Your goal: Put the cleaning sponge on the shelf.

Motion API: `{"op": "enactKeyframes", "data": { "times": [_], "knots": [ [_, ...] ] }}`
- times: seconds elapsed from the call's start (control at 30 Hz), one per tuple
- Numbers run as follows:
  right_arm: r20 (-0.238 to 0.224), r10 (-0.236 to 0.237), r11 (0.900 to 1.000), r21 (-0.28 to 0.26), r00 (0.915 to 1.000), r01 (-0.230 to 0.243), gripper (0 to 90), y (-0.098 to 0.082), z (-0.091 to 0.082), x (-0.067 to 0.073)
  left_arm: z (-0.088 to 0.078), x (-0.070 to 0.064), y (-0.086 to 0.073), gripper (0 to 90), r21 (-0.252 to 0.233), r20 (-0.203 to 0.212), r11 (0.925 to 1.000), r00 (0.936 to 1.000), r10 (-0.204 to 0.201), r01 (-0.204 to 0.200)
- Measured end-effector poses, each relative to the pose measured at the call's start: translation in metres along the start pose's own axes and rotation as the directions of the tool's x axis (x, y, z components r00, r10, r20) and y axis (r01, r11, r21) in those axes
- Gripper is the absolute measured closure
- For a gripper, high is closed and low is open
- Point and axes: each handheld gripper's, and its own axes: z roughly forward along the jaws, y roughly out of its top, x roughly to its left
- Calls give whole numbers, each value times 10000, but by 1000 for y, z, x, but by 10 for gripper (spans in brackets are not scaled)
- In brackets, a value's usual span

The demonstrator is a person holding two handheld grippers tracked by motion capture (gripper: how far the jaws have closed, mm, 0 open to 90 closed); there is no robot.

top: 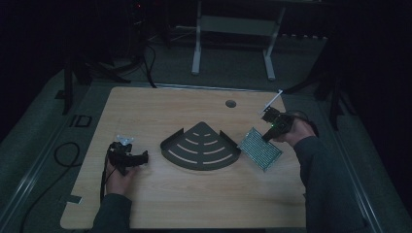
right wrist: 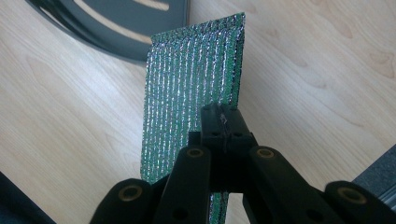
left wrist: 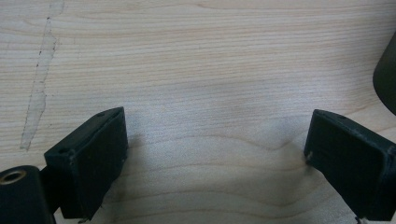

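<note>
- The right claw (right wrist: 220,122) is clenched on the near edge of a glittering green-and-silver mesh pad (right wrist: 191,79), which it holds just right of the dark fan-shaped tray (top: 200,145); whether the pad's far corner touches the pale wooden surface (top: 160,194) cannot be told.
- The pad's far edge lies close to the tray's rim, seen at the top of the right gripper view, without clearly touching it.
- The left claw (left wrist: 215,154) is released, jaws spread wide over bare wood, resting left of the tray with nothing between them.
- By the look of it, the step in hand is carrying the pad toward the slotted tray.
- The next move likely calls for lifting the pad over the low rim, levelling it and letting go inside.
</note>
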Motion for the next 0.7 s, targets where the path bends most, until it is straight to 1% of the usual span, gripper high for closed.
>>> {"op": "enactKeyframes", "data": {
  "times": [0.13,0.2,0.27,0.33,0.6,0.7],
  "knots": [
    [-60,17,10000,-90,10000,-18,899,3,-2,0,0,0,0,65,0,1,10000,10000,0,0],
    [-65,-33,9998,-184,10000,31,899,8,-3,1,0,0,0,65,-1,1,10000,10000,0,0],
    [-58,-48,9998,-201,10000,47,899,9,-3,1,0,0,0,65,0,1,10000,10000,0,0],
    [-54,-122,9997,-196,9999,121,899,14,-4,3,0,0,0,65,0,1,10000,10000,0,0],
    [-45,-168,9995,-254,9998,166,899,26,-6,7,0,0,0,65,0,1,10000,10000,0,0],
    [-56,-242,9990,-366,9997,240,899,30,-6,7,0,0,0,65,-1,1,10000,10000,2,-2]
  ]
}}
